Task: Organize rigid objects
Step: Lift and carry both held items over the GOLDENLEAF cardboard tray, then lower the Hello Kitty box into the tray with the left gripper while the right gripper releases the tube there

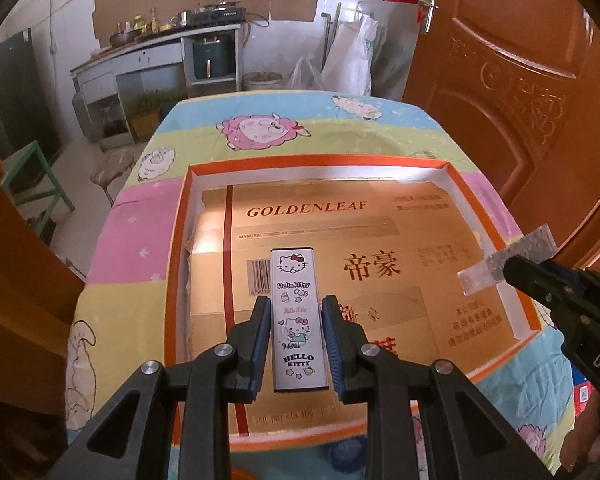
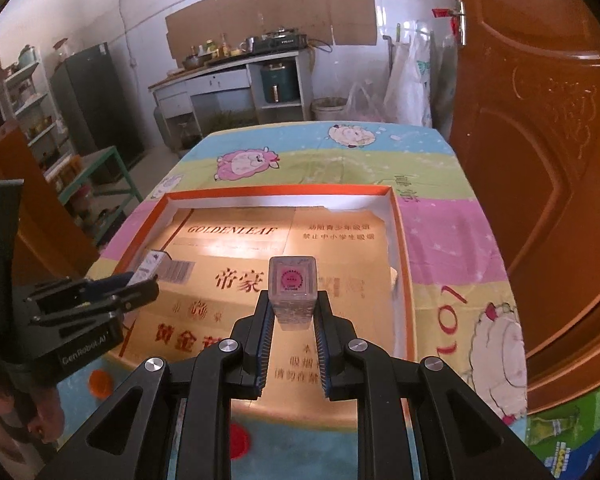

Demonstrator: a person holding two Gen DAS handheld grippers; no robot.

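Note:
My left gripper (image 1: 296, 302) is shut on a long white Hello Kitty box (image 1: 297, 320), which it holds lengthwise above the gold cardboard lining of an orange-rimmed tray (image 1: 316, 159). My right gripper (image 2: 292, 295) is shut on a small clear box with a round pink sticker (image 2: 292, 280), also over the tray (image 2: 276, 190). In the left wrist view the right gripper (image 1: 516, 272) comes in from the right with the clear box (image 1: 500, 258) at its tip. In the right wrist view the left gripper (image 2: 140, 284) shows at the left with the Hello Kitty box's end (image 2: 154, 262).
The tray lies on a table under a cartoon-sheep cloth (image 1: 260, 130). A brown door (image 2: 540, 160) stands close on the right. An orange cap (image 2: 100, 382) lies near the tray's front left corner. A green stool (image 1: 32, 176) and a kitchen counter (image 1: 160, 52) are behind.

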